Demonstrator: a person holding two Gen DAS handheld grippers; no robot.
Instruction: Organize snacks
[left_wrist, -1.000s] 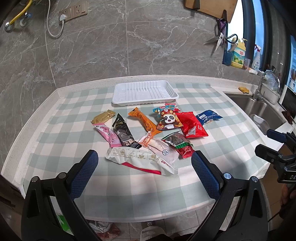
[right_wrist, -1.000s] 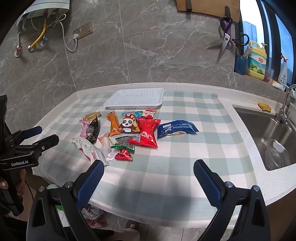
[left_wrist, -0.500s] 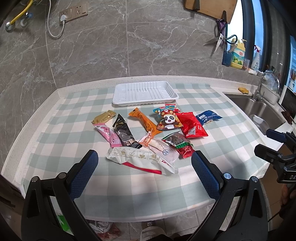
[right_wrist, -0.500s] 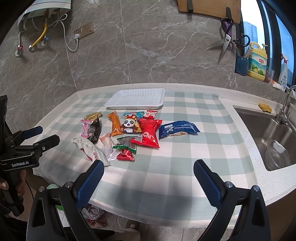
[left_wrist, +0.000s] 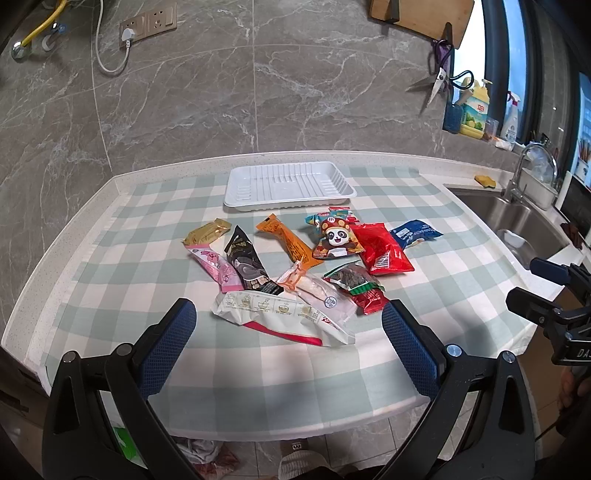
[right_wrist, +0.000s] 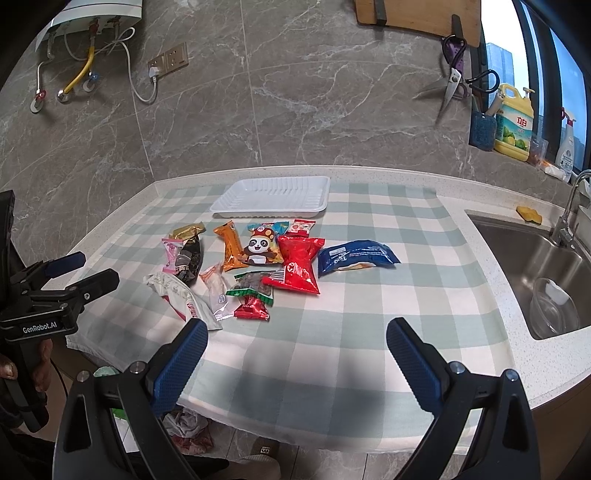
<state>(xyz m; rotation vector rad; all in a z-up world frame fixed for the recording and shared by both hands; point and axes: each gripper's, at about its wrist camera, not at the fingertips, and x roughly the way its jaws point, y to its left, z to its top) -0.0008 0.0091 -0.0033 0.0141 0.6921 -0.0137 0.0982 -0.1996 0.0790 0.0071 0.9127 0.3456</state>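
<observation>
Several snack packets lie in a loose heap on the checked tablecloth (left_wrist: 122, 258): a white packet (left_wrist: 280, 317), a black one (left_wrist: 245, 264), a pink one (left_wrist: 216, 267), an orange one (left_wrist: 290, 242), a panda packet (left_wrist: 336, 238), a red bag (left_wrist: 384, 251) and a blue bag (right_wrist: 354, 256). An empty white tray (left_wrist: 290, 184) stands behind them. My left gripper (left_wrist: 288, 332) is open and empty, near the front edge before the white packet. My right gripper (right_wrist: 295, 350) is open and empty, short of the heap.
A steel sink (right_wrist: 546, 273) with a glass bowl (right_wrist: 554, 312) lies at the right. Dish soap (right_wrist: 513, 122) and scissors (right_wrist: 450, 85) are at the marble wall. The counter edge curves round at the left. The floor shows below the front edge.
The right gripper view has crept slightly closer to the snacks. The left gripper has barely moved. Nothing was taken hold of.
</observation>
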